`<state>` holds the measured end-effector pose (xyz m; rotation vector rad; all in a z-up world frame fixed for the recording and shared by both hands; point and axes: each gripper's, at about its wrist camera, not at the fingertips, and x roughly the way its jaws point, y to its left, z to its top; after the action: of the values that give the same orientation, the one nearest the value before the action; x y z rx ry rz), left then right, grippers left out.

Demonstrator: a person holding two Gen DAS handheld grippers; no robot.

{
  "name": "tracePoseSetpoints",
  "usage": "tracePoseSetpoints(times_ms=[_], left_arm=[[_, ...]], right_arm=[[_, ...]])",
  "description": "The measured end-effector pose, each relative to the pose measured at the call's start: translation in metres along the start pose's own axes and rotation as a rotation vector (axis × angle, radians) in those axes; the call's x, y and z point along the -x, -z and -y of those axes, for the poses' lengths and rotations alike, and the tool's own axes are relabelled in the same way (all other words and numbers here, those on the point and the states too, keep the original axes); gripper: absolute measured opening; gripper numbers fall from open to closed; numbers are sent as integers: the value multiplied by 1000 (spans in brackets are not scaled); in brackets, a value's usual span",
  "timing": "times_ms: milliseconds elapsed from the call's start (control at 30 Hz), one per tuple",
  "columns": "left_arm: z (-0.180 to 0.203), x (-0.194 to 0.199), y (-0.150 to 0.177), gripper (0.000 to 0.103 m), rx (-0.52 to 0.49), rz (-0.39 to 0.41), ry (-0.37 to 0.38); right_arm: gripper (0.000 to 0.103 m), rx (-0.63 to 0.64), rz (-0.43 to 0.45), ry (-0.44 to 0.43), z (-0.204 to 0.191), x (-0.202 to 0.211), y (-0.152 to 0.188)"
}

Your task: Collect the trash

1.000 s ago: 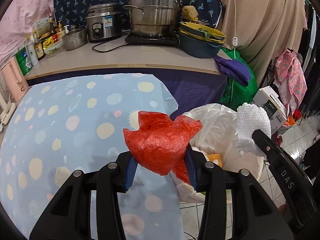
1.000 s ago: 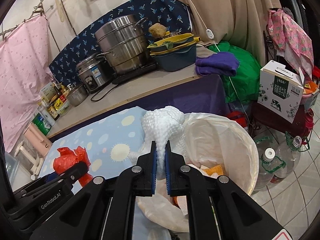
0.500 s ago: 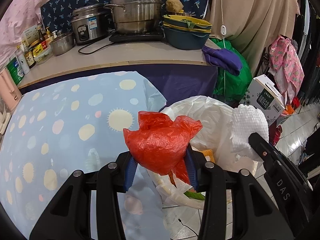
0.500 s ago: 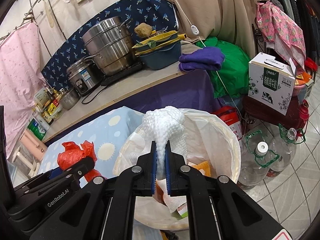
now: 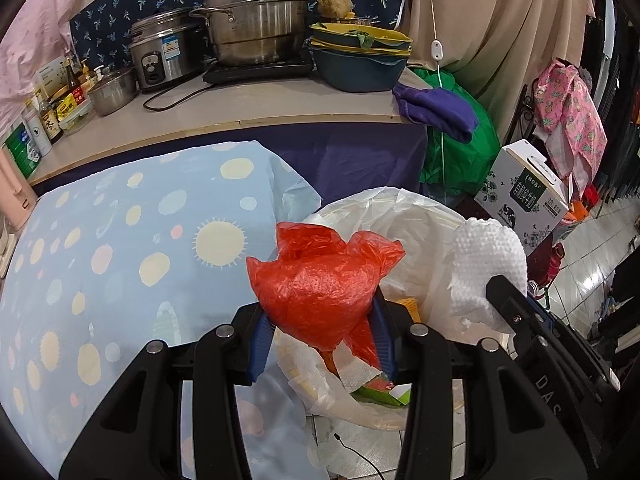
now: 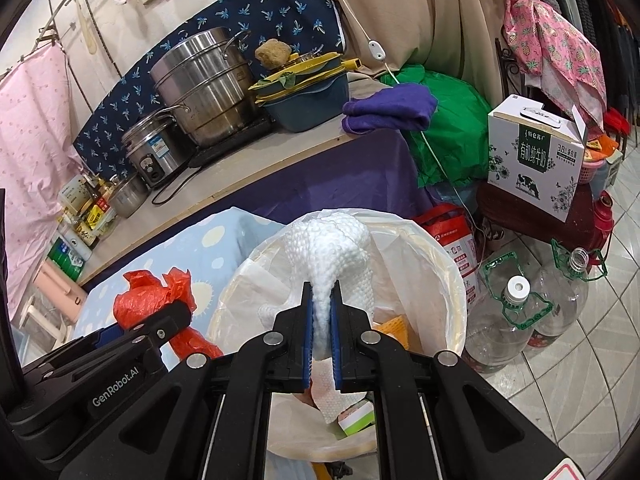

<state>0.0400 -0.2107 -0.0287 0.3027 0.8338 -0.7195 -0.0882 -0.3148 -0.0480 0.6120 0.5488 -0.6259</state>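
My left gripper is shut on a crumpled red plastic bag and holds it above the near rim of the trash bin, which is lined with a clear white bag. My right gripper is shut on a white bumpy paper towel and holds it over the bin's opening. The towel also shows in the left wrist view, and the red bag in the right wrist view. Scraps of paper and packaging lie inside the bin.
A table with a blue sun-and-dot cloth lies left of the bin. Behind is a counter with pots, a rice cooker and basins. Right of the bin stand large plastic bottles, a milk carton box and a green bag.
Both grippers have moved right and forward, from over the table edge to above the bin. More of the bin's inside shows now. Both still hold their trash.
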Motion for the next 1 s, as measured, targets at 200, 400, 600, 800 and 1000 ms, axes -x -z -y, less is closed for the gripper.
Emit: tracePoseSetpoints(times_ms=[200,400,600,800,1000], left_arm=[[3,-3,-3,41,-2,-3,2],[7,-6,-5,43,5,-6,4],[2,-5,-7,64,31,9,-15],[-3,-2,-8,71,42,21,-19],[-5,1,-9,72,44,26,-16]], right_arm=[[13,-15,5,8,3,-1,-2],[26,-19,21,13,3,0,-3],[35,-26,39,15,3,4,-5],[41,-34,52,22,5,8,-7],[43,-34,58,23,5,11,-7]])
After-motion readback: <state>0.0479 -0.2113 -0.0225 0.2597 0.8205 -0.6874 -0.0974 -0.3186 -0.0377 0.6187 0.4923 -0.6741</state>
